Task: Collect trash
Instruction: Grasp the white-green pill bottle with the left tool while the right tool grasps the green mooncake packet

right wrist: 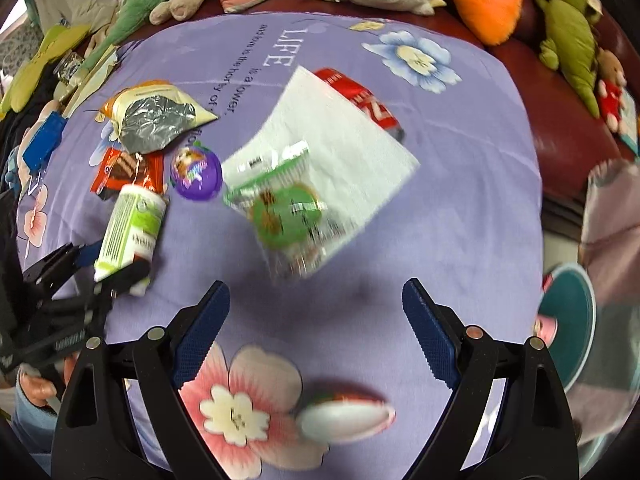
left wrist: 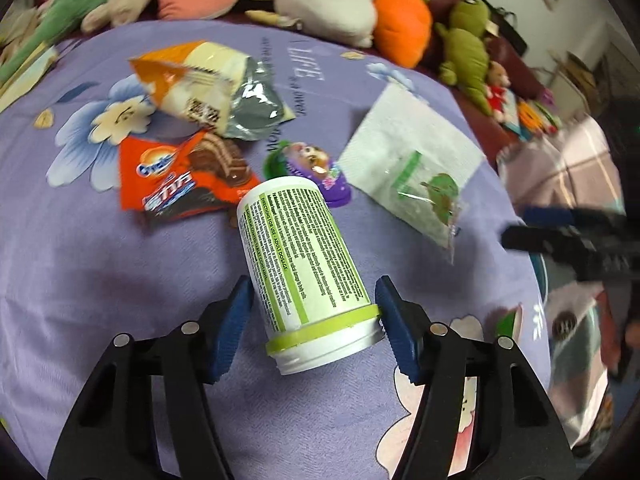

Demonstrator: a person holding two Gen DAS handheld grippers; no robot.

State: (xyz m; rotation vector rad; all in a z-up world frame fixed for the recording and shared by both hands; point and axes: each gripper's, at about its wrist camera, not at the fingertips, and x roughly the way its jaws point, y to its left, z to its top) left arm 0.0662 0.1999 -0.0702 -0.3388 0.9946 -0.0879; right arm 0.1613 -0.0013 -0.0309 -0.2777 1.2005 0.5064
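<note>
A white bottle with a green label [left wrist: 304,264] lies on the purple cloth, neck toward me, between my left gripper's [left wrist: 316,320] open blue pads; whether the right pad touches its green ring I cannot tell. It also shows in the right wrist view [right wrist: 132,228]. My right gripper [right wrist: 316,320] is open and empty above the cloth. Ahead of it lie a clear wrapper with green print [right wrist: 288,216] on a white napkin [right wrist: 340,132], a purple capsule [right wrist: 196,172], an orange snack wrapper [left wrist: 180,180] and a yellow-silver bag [left wrist: 208,80].
Plush toys [left wrist: 328,8] line the sofa behind the purple flowered cloth [left wrist: 120,280]. A red wrapper [right wrist: 360,96] peeks from under the napkin. A white and red object [right wrist: 344,416] lies near my right gripper. A teal round thing [right wrist: 568,320] stands at the right edge.
</note>
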